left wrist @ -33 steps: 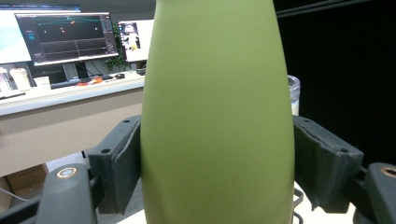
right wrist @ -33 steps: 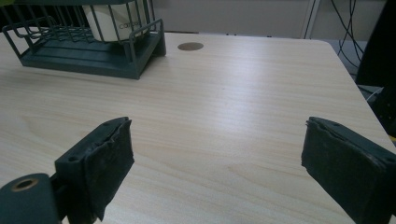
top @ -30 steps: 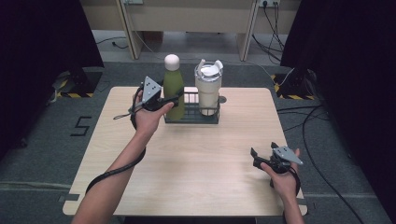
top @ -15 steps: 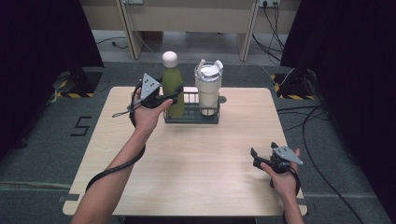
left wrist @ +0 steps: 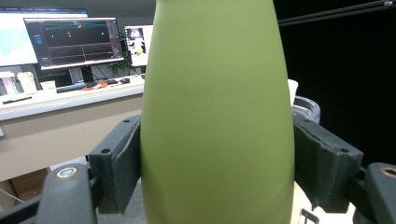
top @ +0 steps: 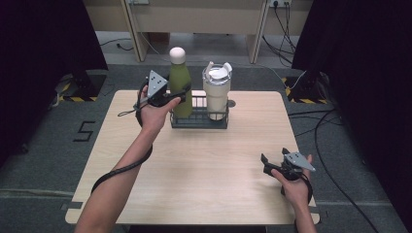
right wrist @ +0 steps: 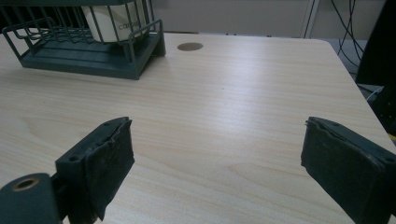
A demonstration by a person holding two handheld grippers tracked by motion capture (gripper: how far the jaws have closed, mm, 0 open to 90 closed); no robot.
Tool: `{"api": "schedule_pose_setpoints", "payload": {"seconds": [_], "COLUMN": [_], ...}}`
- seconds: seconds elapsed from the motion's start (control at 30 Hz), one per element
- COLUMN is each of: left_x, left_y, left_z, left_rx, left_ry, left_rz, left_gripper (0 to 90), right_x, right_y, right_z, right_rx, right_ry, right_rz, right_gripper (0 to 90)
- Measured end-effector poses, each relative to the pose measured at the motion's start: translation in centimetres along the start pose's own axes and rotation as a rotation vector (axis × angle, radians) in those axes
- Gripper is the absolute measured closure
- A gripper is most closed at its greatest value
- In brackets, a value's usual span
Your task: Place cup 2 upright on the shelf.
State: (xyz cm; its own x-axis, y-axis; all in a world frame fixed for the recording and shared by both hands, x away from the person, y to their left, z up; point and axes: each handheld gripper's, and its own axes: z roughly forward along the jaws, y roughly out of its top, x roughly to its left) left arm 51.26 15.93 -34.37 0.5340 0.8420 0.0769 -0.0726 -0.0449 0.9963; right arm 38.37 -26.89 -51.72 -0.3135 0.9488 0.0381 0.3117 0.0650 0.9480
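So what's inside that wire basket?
The wire basket holds a green bottle, gripped by the left gripper, and a white tumbler. Their bottoms hide the basket's floor beneath them.

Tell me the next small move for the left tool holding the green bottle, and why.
Probably lift straight up a bit more. The left tool is shut on the bottle, pads pressed to both its sides, and the bottle's base looks still inside the rack beside the tumbler. A sideways pull could catch the wires. The right tool sits open, apart.
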Motion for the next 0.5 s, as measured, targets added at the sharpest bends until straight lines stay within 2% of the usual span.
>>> {"api": "schedule_pose_setpoints", "payload": {"seconds": [0.5], "left_x": [0.7], "left_y": [0.6], "left_z": [1.3], "left_rx": [0.001], "left_ry": [0.015], "left_rz": [-0.004], "left_gripper": [23.5], "right_x": [0.0], "right_y": [0.0], "right_z": [0.0], "right_rx": [0.001], "right_ry": [0.000], "right_rz": [0.000], "right_gripper": [9.5]}}
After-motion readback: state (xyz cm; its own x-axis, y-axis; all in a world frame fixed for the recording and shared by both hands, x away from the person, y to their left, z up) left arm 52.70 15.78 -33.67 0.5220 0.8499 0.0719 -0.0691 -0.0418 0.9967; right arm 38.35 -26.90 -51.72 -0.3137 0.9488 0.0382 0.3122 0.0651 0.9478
